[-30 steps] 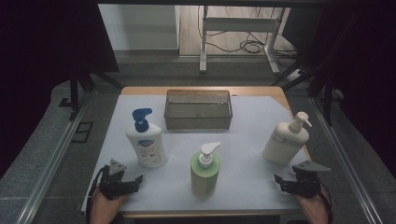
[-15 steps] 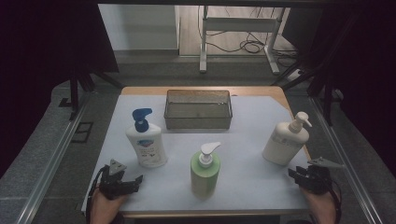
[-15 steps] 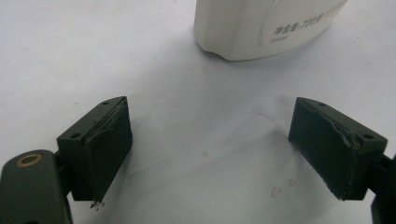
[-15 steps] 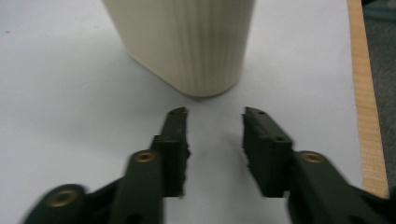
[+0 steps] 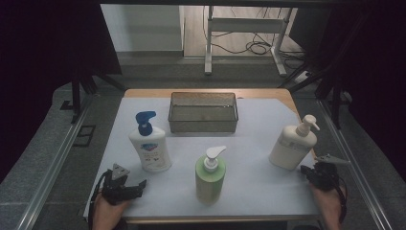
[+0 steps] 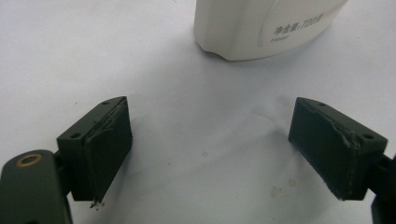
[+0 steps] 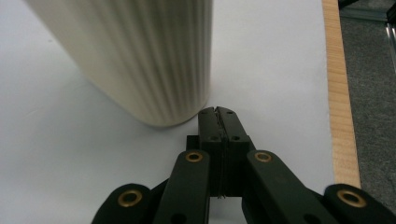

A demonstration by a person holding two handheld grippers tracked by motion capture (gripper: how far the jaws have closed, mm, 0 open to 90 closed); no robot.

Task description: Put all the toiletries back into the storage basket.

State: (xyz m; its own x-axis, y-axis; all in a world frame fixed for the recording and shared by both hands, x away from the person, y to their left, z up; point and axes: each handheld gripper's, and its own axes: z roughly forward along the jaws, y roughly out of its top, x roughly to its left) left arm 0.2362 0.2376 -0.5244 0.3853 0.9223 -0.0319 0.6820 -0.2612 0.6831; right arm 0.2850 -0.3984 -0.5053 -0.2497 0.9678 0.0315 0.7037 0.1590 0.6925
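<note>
A white bottle with a blue pump point(image 5: 149, 143) stands at the left of the white sheet. Its base point(image 6: 261, 28) shows ahead of my left gripper point(image 6: 210, 116), which rests open near the front left point(image 5: 136, 186) with nothing between its jaws. A green bottle with a white pump point(image 5: 209, 175) stands front centre. At the right stands a cream pump bottle point(image 5: 292, 146), whose ribbed side point(image 7: 140, 56) rises just left of my right gripper point(image 7: 218, 111). The right gripper point(image 5: 309, 171) lies beside the bottle's foot; its jaws have just been closing and are shut on nothing.
A dark mesh basket point(image 5: 203, 112) sits at the back centre of the white sheet point(image 5: 249, 139). The wooden table edge point(image 7: 338, 93) runs close to the right of the right gripper. Metal rails flank the table on both sides.
The right gripper's jaws have gone from wide open to shut, and that hand has shifted a little to the right near the cream bottle. The left gripper has stayed put.
</note>
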